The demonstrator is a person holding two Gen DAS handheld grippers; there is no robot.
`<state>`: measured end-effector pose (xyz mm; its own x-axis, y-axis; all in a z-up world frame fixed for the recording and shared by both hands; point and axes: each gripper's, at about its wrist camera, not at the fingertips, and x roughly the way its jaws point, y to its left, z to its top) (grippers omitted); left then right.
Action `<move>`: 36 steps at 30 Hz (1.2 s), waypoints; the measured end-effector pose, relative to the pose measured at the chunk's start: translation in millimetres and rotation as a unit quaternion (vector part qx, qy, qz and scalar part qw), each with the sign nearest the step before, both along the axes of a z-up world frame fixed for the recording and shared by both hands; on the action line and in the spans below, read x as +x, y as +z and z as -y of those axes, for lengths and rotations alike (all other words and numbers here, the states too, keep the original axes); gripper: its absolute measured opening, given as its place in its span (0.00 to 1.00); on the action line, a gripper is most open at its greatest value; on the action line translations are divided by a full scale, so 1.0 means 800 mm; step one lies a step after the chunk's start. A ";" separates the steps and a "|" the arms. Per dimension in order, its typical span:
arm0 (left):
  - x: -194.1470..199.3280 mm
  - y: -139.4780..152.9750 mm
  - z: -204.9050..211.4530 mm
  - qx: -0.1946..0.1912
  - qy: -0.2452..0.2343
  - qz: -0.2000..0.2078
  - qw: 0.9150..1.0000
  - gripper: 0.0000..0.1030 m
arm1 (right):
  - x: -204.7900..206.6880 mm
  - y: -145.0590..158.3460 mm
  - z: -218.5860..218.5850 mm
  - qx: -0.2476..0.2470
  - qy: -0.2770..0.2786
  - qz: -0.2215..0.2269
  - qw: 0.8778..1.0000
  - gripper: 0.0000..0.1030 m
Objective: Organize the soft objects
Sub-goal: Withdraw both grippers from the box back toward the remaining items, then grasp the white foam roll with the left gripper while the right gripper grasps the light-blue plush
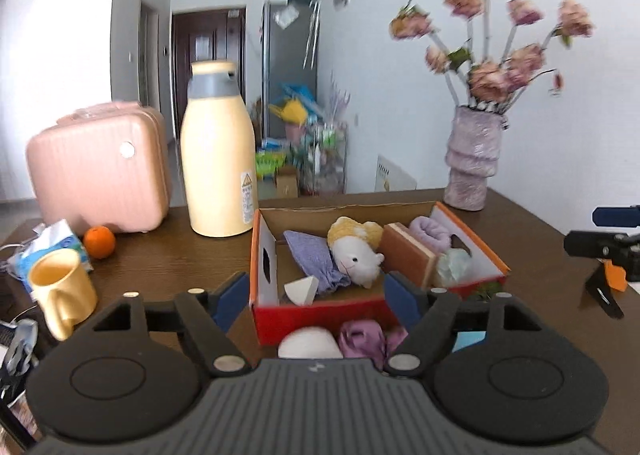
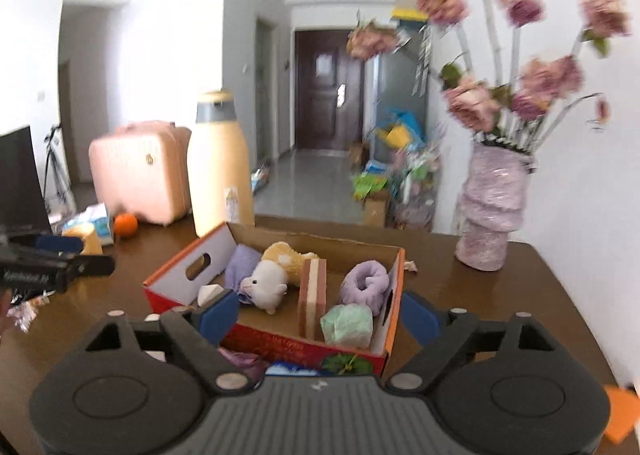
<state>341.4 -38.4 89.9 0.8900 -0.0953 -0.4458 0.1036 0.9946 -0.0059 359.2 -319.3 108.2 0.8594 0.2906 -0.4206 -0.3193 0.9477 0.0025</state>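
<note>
— So, why do both grippers hang back from the box [image 1: 320,311] rather than reaching in?

— My guess is they are lining up. The left gripper [image 1: 316,295] stands wide, nothing between its blue pads, and it looks over the near red wall. The right gripper [image 2: 320,311] is equally spread and empty, aimed at the box's corner from the other side.

— What sits inside already?

— A brown divider block [image 1: 408,255] stands upright and splits the cardboard floor. On one side lie a crumpled lilac cloth [image 1: 316,255], a white plush toy [image 1: 356,255] with a yellow back, resting partly on that cloth, and a small white wedge-shaped sponge [image 1: 301,290] near the front wall. On the other side sit a rolled purple towel [image 2: 366,283] and, in front of it, a pale green bundle [image 2: 347,325].

— Anything soft left outside?

— Yes. Just before the box, on the table [image 1: 160,255], a white rounded item [image 1: 310,343] and a mauve crumpled fabric [image 1: 362,339] lie side by side, directly under the left gripper's opening. They look like the next candidates, which would explain the wide stance.

— And the rest?

— A cream bottle [image 1: 218,159], pink case [image 1: 100,171], orange [image 1: 99,241], yellow mug [image 1: 62,291] and flower vase [image 1: 474,163] stand apart from the box; I judge them hard bystanders.
</note>
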 end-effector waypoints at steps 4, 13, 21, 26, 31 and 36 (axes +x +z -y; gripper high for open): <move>-0.077 -0.019 -0.003 -0.004 0.007 0.027 1.000 0.80 | -0.078 -0.013 0.006 0.035 -0.001 0.055 0.998 0.97; -0.202 -0.045 -0.011 0.021 0.017 0.087 0.996 0.97 | -0.203 -0.060 -0.003 0.078 -0.037 0.096 0.992 1.00; -0.246 -0.072 -0.031 0.048 0.039 0.081 0.995 0.98 | -0.266 -0.120 -0.015 0.081 -0.069 0.075 0.991 1.00; -0.237 -0.079 -0.035 0.034 0.040 0.068 0.996 0.98 | -0.273 -0.125 -0.014 0.064 -0.085 0.087 0.991 1.00; -0.213 -0.089 -0.030 0.022 0.025 0.046 0.998 0.98 | -0.261 -0.125 -0.017 0.029 -0.111 0.102 0.988 1.00; -0.165 -0.099 -0.022 0.009 0.018 0.017 1.000 1.00 | -0.217 -0.136 -0.015 0.028 -0.095 0.040 0.994 0.98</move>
